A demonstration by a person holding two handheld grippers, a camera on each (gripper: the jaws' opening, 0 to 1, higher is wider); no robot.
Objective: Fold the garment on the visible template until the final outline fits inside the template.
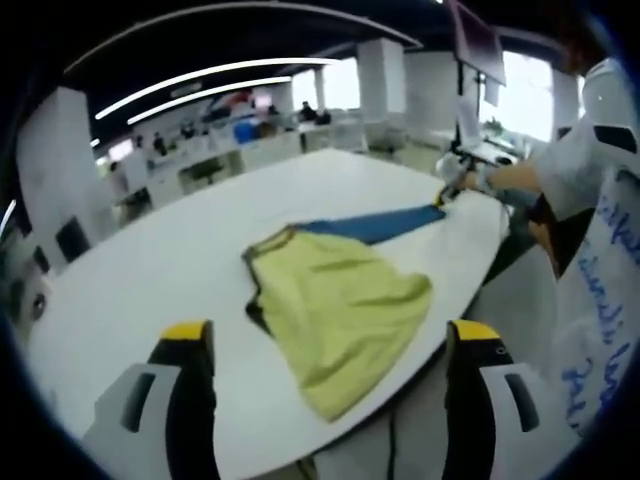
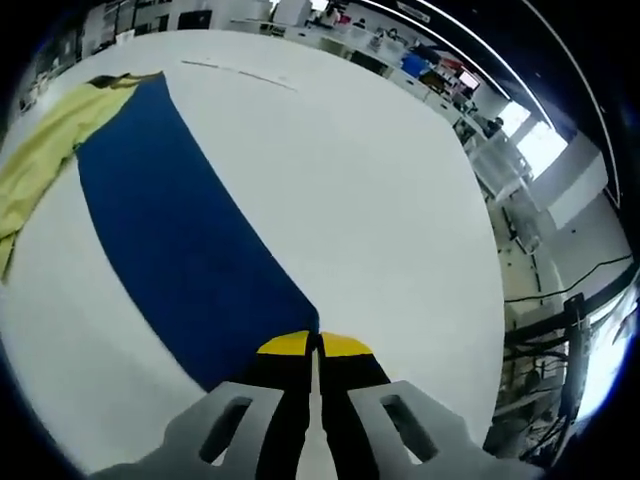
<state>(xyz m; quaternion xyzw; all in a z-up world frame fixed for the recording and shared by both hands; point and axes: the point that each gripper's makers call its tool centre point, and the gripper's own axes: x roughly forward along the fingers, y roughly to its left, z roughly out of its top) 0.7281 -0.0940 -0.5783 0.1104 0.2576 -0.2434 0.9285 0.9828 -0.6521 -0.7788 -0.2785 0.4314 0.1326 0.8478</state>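
Garment (image 1: 340,310), yellow-green and limp, lies crumpled on the white counter (image 1: 150,270), partly over the blue template (image 1: 380,224). It looks light and floppy, so I'd pinch it at a hem corner. My left hand-held gripper (image 1: 330,345) hangs above it with jaws spread wide. My right hand-held gripper (image 2: 315,345) is closed at the template's far corner, seemingly pinching it.

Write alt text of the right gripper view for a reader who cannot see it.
The right gripper, jaws closed, pinches the near corner of a flat dark blue sheet on a white table. A crumpled yellow-green fabric garment lies at the sheet's far end.
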